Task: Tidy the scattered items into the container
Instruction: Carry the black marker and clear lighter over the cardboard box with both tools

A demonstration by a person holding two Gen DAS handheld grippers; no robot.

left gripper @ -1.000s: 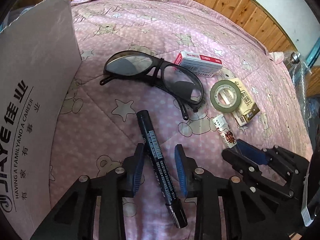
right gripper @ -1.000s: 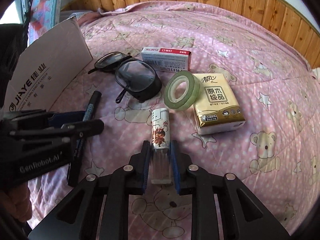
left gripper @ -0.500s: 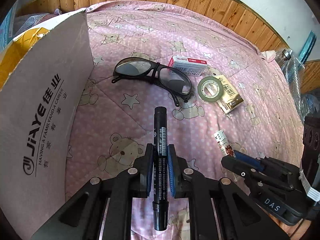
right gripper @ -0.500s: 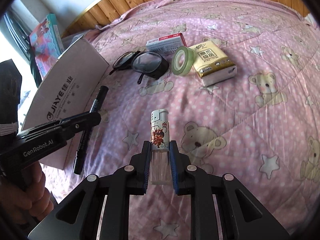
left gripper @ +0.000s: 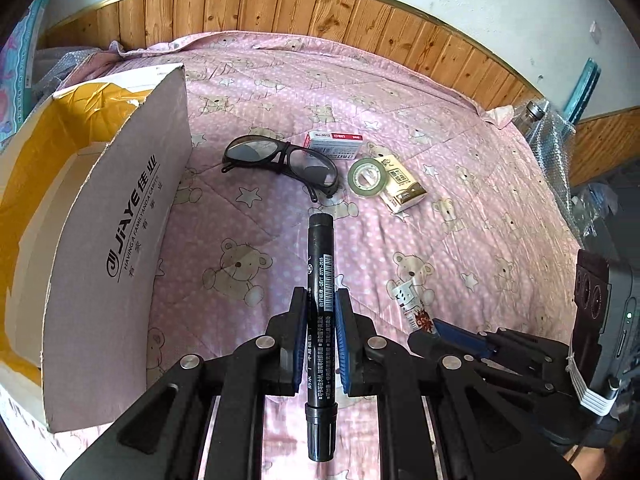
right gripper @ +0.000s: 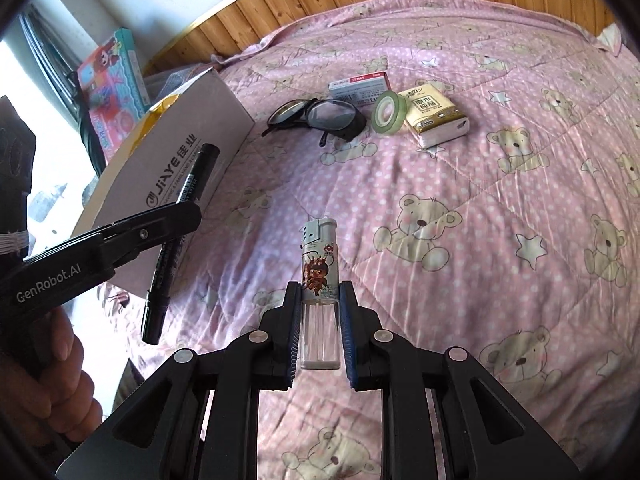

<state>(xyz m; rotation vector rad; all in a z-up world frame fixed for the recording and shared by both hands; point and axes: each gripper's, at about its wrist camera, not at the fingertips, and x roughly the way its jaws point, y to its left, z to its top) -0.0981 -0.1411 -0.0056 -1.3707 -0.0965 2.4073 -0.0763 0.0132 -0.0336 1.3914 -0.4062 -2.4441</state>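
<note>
**Marker and lighter both in our grip**

Our left hand-held gripper (left gripper: 320,336) clenches the black marker (left gripper: 319,280); our right hand-held gripper (right gripper: 319,320) clamps the lighter (right gripper: 319,268), both above the bed (right gripper: 480,184). The cardboard box (left gripper: 120,216) (open-topped) stands left of the marker. Right of the box lie glasses (left gripper: 280,160), staple box (left gripper: 335,145), tape roll (left gripper: 366,178) and tissue pack (left gripper: 402,184).
</note>
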